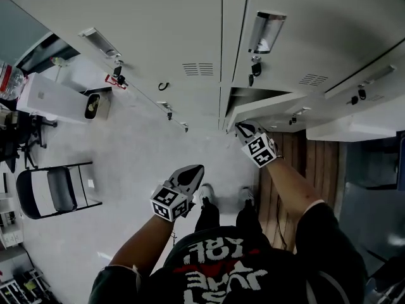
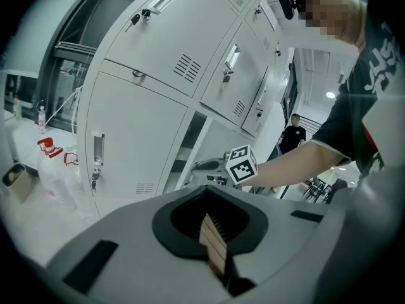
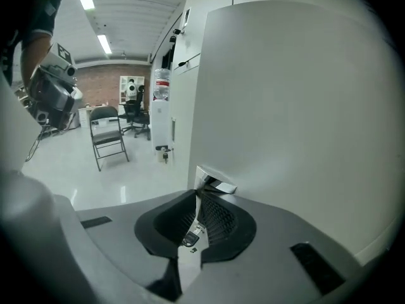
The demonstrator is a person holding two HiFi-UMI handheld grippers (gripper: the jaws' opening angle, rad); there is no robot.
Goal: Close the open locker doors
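Wears a black printed T-shirt [image 1: 215, 271], seen from straight above, with two shoes [image 1: 206, 195] planted on the pale floor just ahead. Carries the left gripper [image 1: 192, 175] out in front of the left knee, well short of the lockers. Shows its jaws pressed together in the left gripper view, tan pads flush, nothing between them.

Reaches further forward with the right gripper [image 1: 242, 129], down to the open locker door [image 1: 266, 104] in the bottom row, just right of the seam between two locker columns. Pinches that door by its free edge: thin white sheet edge-on between the ribbed pads in the right gripper view, chrome handle [image 3: 216, 184] just past the fingertips, a small dark lock part low in the gap. Hangs swung well out from the dark compartment [image 1: 253, 94] behind it, its broad face filling the right of that view.

Shows, beyond, closed grey lockers [image 1: 158, 37] with recessed handles and keys in the locks. Includes a second pale panel [image 1: 345, 128] jutting from the bank further right. Has a black folding chair [image 1: 58, 192] well apart on the left. Takes in, farthest off in the left gripper view, a person in dark clothes [image 2: 293, 133] standing.
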